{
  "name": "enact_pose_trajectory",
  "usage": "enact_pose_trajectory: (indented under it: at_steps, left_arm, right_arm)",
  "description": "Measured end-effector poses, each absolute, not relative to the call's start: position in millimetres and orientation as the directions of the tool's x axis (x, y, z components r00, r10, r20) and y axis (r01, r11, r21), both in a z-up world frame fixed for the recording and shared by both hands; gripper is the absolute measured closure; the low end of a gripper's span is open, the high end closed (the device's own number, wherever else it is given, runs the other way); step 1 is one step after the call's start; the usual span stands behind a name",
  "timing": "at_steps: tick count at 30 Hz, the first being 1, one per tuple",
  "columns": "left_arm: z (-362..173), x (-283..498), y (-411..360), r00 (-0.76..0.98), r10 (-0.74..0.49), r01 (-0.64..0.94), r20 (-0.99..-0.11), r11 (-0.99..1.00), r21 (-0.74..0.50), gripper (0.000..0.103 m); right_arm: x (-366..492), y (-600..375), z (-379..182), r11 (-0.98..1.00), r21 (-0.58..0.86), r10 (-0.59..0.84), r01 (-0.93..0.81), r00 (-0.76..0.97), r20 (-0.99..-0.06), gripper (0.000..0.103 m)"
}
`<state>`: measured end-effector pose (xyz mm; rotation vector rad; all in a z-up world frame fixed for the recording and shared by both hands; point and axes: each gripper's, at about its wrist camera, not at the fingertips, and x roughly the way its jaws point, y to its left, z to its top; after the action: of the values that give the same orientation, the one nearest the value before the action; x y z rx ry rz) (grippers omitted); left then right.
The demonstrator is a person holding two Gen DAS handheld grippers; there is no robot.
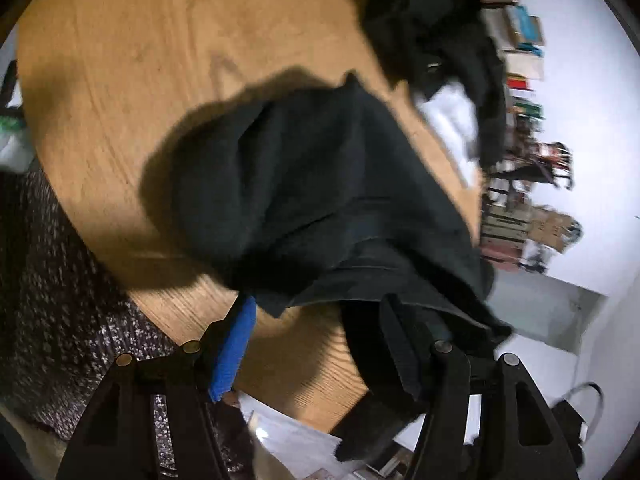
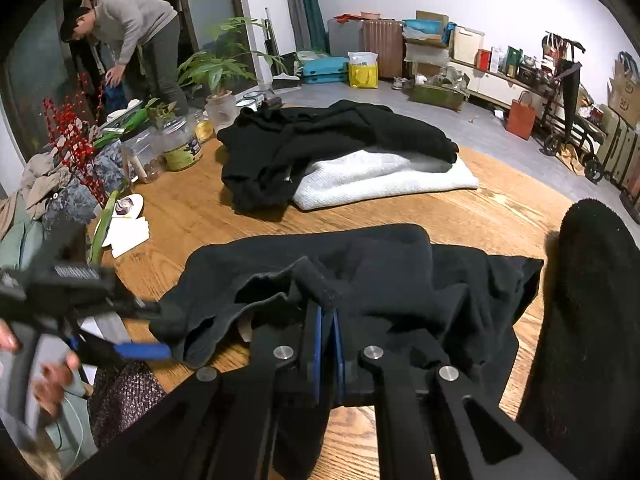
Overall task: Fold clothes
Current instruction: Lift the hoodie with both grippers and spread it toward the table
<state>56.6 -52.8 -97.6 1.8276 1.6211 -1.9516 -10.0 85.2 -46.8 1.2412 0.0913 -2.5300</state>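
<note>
A black garment [image 2: 360, 280] lies crumpled on the near part of the round wooden table [image 2: 500, 208], its lower edge hanging toward the table's rim.

The right gripper [image 2: 327, 320] sits at that near edge with its blue-padded jaws pressed together, pinching a raised fold of the black fabric that stands up just above the pads. The rest of the cloth spreads away from the jaws across the wood, and more of it drapes over the gripper's right linkage.

The left gripper [image 1: 320, 320] has its jaws standing wide apart. In its own view, the blue pad [image 1: 234, 354] on one finger is bare and clear of the cloth; the garment [image 1: 320, 200] lies just ahead of the fingertips, and its hem falls over the opposite finger without being clamped. From the right wrist view this gripper [image 2: 132, 332] appears at the left, held in a hand [image 2: 48, 384], beside the garment's left end.

Farther back on the table, a second dark pile [image 2: 320, 140] rests on a folded white cloth [image 2: 380, 180], well apart from both grippers.
</note>
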Motion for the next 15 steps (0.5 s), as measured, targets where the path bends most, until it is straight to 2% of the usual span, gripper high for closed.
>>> enact_pose_trajectory:
  at_steps: [4,9,10,11,12,13,15]
  left_arm:
    - [-105.2,58.9,-51.0,-0.295,0.529,0.666,-0.796,-0.484,-0.568,0.038]
    - [-121.5,54.3,-50.2,-0.283,0.517,0.695,-0.808,-0.471,-0.544,0.038]
    - [-124.0,52.6,-50.6,-0.288,0.520,0.697,-0.804,-0.462,-0.548,0.043]
    - [-125.1,50.4,-51.6,-0.309,0.523,0.690,-0.795,-0.452,-0.565,0.053]
    - [-123.8,47.0,-52.1,-0.319,0.522,0.671,-0.791,-0.465,-0.578,0.079]
    - [-121.9,43.6,-52.6,-0.330,0.520,0.651,-0.788,-0.480,-0.589,0.095]
    - [-108.8,36.8,-55.0,-0.345,0.502,0.603,-0.793,-0.529,-0.597,0.097]
  right_arm:
    - [-8.8,91.4,-46.8,-0.946,0.097,-0.266,0.309,-0.573,-0.775,0.096]
    - [-8.3,93.9,-47.0,-0.945,0.103,-0.274,0.311,-0.576,-0.770,0.096]
    - [-7.4,94.2,-46.5,-0.944,0.103,-0.275,0.313,-0.578,-0.768,0.096]
    - [-6.5,94.5,-46.1,-0.944,0.102,-0.277,0.315,-0.580,-0.767,0.096]
    - [-5.3,94.8,-45.7,-0.943,0.099,-0.276,0.317,-0.581,-0.766,0.096]
    - [-3.7,95.3,-45.2,-0.943,0.092,-0.272,0.320,-0.583,-0.766,0.096]
    - [-0.3,96.8,-43.7,-0.945,0.064,-0.253,0.322,-0.588,-0.768,0.096]
